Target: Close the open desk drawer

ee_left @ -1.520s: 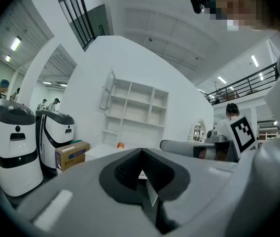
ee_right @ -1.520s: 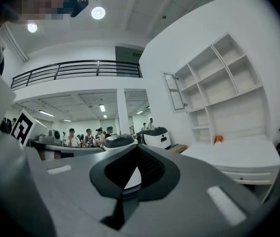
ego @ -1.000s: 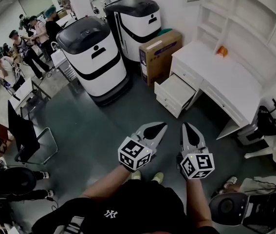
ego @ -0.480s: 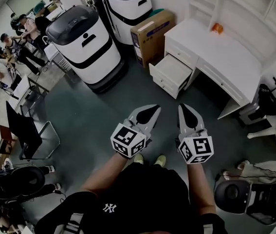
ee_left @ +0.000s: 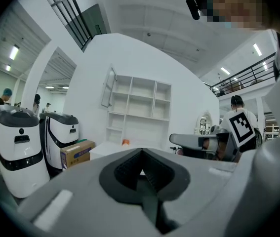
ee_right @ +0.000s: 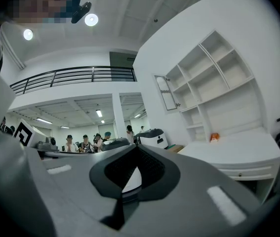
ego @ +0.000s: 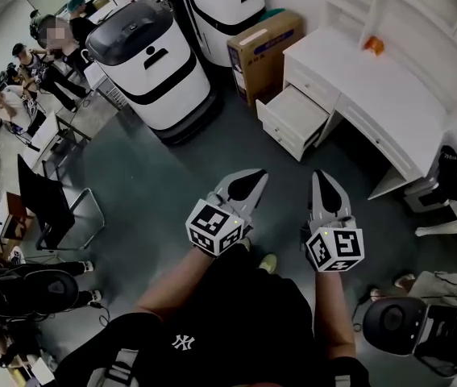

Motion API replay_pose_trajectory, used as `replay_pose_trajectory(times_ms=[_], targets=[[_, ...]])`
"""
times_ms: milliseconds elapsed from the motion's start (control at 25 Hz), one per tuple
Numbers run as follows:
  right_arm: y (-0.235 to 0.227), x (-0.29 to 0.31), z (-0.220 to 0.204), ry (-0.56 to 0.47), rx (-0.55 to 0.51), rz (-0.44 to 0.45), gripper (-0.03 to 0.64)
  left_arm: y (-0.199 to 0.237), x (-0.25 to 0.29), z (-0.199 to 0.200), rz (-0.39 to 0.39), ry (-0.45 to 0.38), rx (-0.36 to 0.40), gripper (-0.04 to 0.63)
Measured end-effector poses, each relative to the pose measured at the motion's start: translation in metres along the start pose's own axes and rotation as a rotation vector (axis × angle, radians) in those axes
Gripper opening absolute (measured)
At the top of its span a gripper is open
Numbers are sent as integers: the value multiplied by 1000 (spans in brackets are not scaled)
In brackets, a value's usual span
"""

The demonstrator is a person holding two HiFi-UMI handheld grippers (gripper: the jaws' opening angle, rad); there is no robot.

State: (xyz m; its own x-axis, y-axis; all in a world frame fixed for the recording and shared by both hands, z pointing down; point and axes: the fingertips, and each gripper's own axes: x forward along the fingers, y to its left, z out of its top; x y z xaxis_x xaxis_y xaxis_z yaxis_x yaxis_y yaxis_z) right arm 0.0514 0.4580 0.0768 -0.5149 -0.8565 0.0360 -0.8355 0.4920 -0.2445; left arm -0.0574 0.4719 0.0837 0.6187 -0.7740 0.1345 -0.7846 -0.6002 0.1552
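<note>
Drawer (ego: 299, 113) of the white desk (ego: 389, 111) stays open, well apart from left gripper (ego: 259, 174) and right gripper (ego: 319, 176), both closed on nothing, so approach is still needed

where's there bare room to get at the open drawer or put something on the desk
Floor in front of the open drawer is bare. Desk top is free except a small orange thing at the back. Crowded left of the drawer: cardboard box, two white machines.
</note>
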Motion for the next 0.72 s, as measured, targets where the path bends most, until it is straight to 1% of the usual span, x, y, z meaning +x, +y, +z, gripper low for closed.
replay_pose_trajectory(times_ms=[160, 360, 560, 720], targets=[[-11, 9, -1, 7, 7, -3, 23, 10, 11, -3, 16, 7, -6, 0], [-26, 33, -8, 25, 9, -10, 23, 24, 35, -15, 4, 26, -15, 0], [-46, 75, -17, 50, 4, -14, 23, 53, 70, -24, -11, 38, -23, 0], [-65, 122, -25, 59, -8, -17, 23, 88, 107, -35, -36, 54, -16, 0]])
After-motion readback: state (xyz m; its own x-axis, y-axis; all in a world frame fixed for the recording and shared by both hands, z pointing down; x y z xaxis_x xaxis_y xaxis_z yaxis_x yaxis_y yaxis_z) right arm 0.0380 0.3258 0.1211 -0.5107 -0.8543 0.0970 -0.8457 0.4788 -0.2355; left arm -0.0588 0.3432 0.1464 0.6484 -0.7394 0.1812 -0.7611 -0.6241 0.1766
